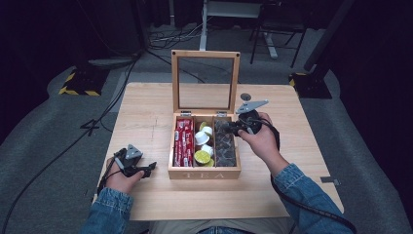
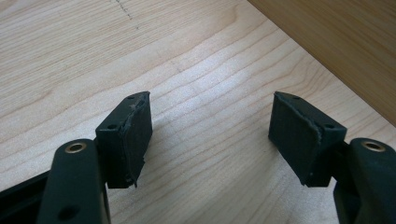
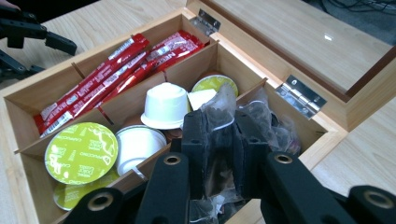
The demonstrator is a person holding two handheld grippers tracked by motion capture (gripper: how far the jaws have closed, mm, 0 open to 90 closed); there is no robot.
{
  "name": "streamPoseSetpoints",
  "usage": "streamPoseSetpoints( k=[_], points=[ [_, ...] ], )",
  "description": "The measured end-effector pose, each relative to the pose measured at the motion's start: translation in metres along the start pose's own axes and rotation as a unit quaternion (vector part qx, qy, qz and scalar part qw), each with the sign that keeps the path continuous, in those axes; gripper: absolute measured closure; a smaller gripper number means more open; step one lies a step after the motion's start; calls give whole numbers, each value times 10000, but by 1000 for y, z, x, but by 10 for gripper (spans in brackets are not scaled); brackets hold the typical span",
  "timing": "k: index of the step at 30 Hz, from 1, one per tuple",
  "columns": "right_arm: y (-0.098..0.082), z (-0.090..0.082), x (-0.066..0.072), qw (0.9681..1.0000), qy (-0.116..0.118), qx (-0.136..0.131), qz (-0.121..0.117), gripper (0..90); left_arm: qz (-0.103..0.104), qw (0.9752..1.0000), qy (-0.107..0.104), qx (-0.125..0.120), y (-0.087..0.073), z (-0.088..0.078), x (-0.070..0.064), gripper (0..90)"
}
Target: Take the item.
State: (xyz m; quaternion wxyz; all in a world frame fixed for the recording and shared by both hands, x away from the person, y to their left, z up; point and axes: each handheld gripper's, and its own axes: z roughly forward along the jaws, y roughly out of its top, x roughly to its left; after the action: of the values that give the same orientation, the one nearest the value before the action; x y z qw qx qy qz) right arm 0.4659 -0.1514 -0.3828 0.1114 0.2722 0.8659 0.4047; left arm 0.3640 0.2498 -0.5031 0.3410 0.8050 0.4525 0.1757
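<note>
Right claw (image 3: pixel 219 154) pinching clear packet (image 3: pixel 219 116) (wooden table (image 1: pixel 146 112)).

A pale wooden table (image 1: pixel 146 117) stands on grey carpet, and a wooden tea box (image 1: pixel 204 173) sits at its middle, glass lid (image 1: pixel 205 83) raised upright at the back

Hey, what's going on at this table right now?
A person sits at a wooden table with an open tea box in front of them, a gripper in each hand. The right gripper is shut on a clear-wrapped packet over the box's right compartment, which holds more such packets. The middle compartment holds coffee capsules and the left one red stick sachets. The left gripper rests beside the box with its fingers open and nothing between them.
</note>
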Motion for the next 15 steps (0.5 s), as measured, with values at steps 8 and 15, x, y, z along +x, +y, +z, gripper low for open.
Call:
streamPoseSetpoints(
  k=[8,15],
  points=[
    [1,-22,4,9998,-99,-179,-65,773,6,10000,0,4,3,3,3,275],
    [-1,-50,-2,9990,-272,-347,8,771,11,10000,-11,31,5,5,4,256]
  ],
)
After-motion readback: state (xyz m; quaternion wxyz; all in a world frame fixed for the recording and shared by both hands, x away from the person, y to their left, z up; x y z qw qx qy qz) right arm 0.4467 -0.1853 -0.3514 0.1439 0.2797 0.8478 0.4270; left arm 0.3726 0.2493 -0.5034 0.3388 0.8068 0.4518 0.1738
